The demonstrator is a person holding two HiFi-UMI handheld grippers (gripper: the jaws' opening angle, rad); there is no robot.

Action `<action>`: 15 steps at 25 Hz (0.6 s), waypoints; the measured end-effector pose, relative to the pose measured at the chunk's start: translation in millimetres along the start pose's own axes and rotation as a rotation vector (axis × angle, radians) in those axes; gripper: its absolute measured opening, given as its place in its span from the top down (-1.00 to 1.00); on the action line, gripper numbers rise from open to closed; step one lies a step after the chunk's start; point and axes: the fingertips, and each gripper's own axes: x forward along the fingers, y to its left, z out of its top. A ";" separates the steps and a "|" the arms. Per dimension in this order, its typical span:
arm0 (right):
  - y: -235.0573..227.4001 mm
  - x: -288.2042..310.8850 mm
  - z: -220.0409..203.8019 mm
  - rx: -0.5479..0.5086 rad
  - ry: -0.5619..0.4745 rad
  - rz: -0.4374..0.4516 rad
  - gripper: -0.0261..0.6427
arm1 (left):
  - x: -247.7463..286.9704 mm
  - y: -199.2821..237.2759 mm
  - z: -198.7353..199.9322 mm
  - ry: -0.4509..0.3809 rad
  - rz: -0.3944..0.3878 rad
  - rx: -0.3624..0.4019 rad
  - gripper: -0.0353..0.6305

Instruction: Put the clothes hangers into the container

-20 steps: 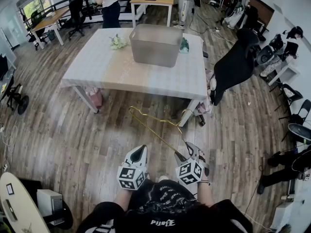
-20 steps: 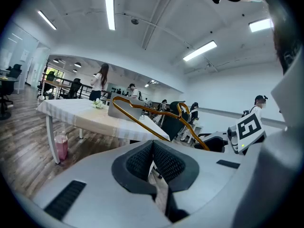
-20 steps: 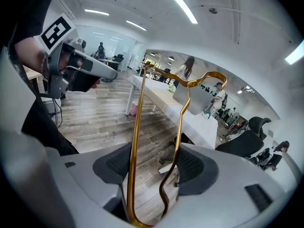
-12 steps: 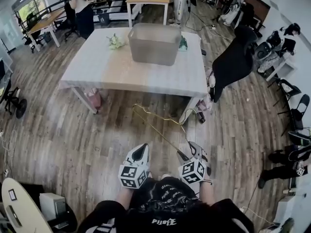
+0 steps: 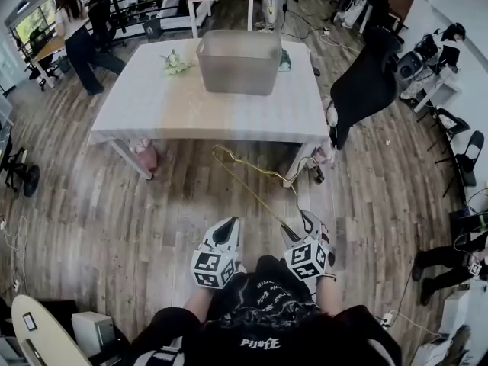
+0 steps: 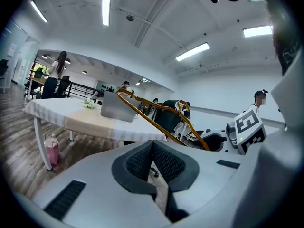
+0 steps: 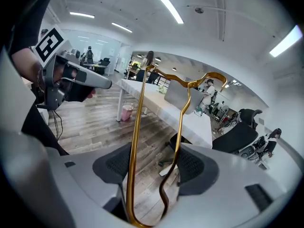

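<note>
A thin gold wire clothes hanger (image 5: 252, 183) juts forward and up from my right gripper (image 5: 299, 227), which is shut on one end of it. In the right gripper view both wires of the hanger (image 7: 137, 127) run between the pads of that gripper (image 7: 154, 167) and touch them. My left gripper (image 5: 227, 227) is beside it, shut with nothing in it; its pads (image 6: 164, 158) meet. The grey translucent container (image 5: 239, 61) stands on the far part of the white table (image 5: 191, 117), well ahead of both grippers. It also shows as the container (image 6: 115, 107) in the left gripper view.
A black office chair (image 5: 366, 82) stands at the table's right side. White flowers (image 5: 174, 63) and a small green thing (image 5: 284, 61) lie next to the container. A pink bottle (image 5: 147, 155) sits under the table's left front leg. A person (image 5: 76, 36) walks far left.
The table and container have come a little nearer in the head view. The person at the back has walked to the left. The hanger stays in my right gripper.
</note>
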 end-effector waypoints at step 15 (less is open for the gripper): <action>-87.7 109.7 26.1 -0.001 -0.028 0.084 0.05 | 120.8 43.4 31.8 0.030 0.061 -0.007 0.83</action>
